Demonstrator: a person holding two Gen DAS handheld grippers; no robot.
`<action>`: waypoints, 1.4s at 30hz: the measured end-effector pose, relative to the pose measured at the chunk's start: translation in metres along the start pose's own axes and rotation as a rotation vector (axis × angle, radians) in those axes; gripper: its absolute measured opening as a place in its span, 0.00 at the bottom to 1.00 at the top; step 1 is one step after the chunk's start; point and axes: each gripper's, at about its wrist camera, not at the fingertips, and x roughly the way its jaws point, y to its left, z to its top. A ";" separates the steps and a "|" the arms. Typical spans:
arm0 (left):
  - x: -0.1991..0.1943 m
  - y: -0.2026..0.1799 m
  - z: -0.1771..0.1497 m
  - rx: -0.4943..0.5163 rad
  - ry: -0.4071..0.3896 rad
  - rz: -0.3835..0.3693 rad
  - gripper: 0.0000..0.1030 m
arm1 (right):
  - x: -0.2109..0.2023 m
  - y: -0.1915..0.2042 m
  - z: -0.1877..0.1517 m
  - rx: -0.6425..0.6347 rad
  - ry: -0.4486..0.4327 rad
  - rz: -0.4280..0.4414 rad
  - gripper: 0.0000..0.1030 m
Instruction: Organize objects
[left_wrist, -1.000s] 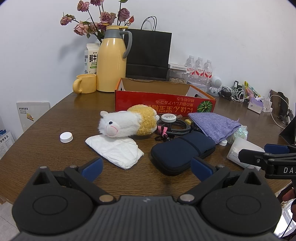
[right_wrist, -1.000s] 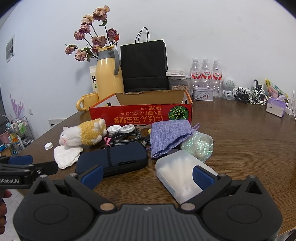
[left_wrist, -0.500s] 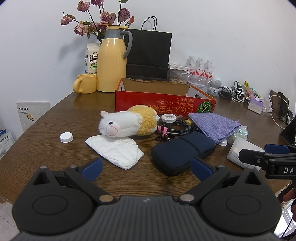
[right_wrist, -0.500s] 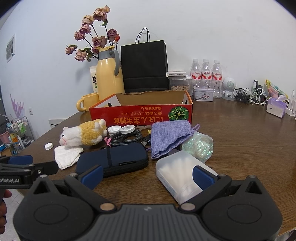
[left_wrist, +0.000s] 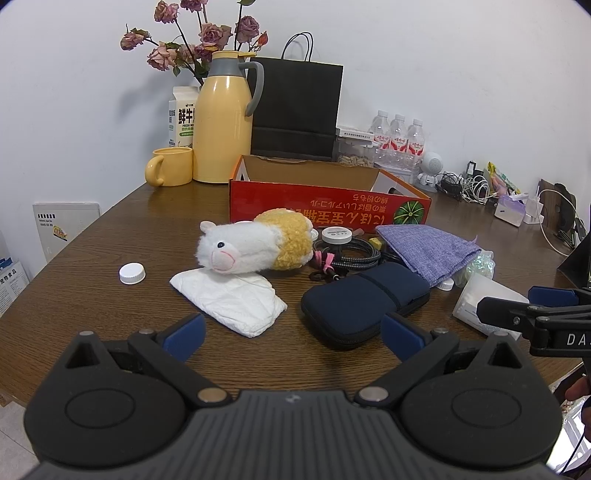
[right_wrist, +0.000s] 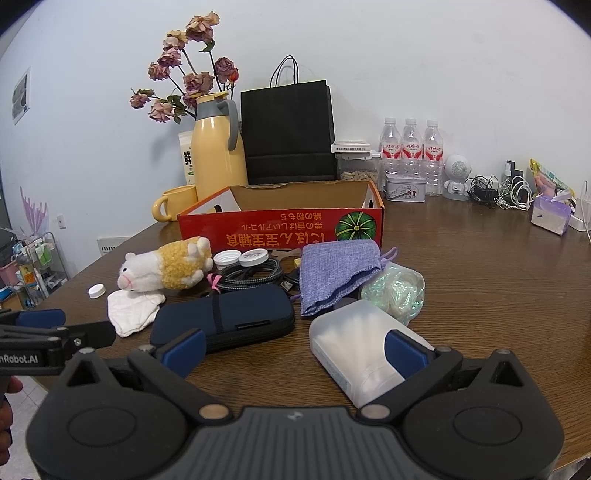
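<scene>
An open red cardboard box (left_wrist: 325, 206) (right_wrist: 280, 225) stands mid-table. In front of it lie a plush hamster (left_wrist: 255, 245) (right_wrist: 166, 264), a white folded cloth (left_wrist: 231, 301) (right_wrist: 133, 310), a navy zip case (left_wrist: 364, 302) (right_wrist: 225, 317), a purple cloth pouch (left_wrist: 428, 249) (right_wrist: 336, 273), coiled cables (left_wrist: 351, 254) (right_wrist: 251, 277), a frosted plastic box (right_wrist: 354, 347) (left_wrist: 484, 301) and a white cap (left_wrist: 132, 273). My left gripper (left_wrist: 293, 334) hovers open near the table's front edge, before the cloth and case. My right gripper (right_wrist: 295, 349) is open, with the frosted box at its right finger.
At the back stand a yellow jug (left_wrist: 223, 122) with dried flowers, a yellow mug (left_wrist: 170, 171), a milk carton (left_wrist: 181, 116), a black paper bag (left_wrist: 295, 107), water bottles (right_wrist: 410, 155) and tangled chargers (right_wrist: 498, 192). Bare wood lies right of the pile (right_wrist: 498, 295).
</scene>
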 end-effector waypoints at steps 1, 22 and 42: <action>0.000 0.000 0.000 0.000 0.000 0.000 1.00 | 0.000 0.000 0.000 0.000 0.000 0.000 1.00; 0.010 0.020 0.005 -0.033 -0.014 0.056 1.00 | 0.015 -0.017 -0.001 -0.097 0.009 -0.072 1.00; 0.105 0.143 0.041 -0.129 0.113 0.265 0.38 | 0.061 -0.034 0.011 -0.132 0.114 0.028 0.66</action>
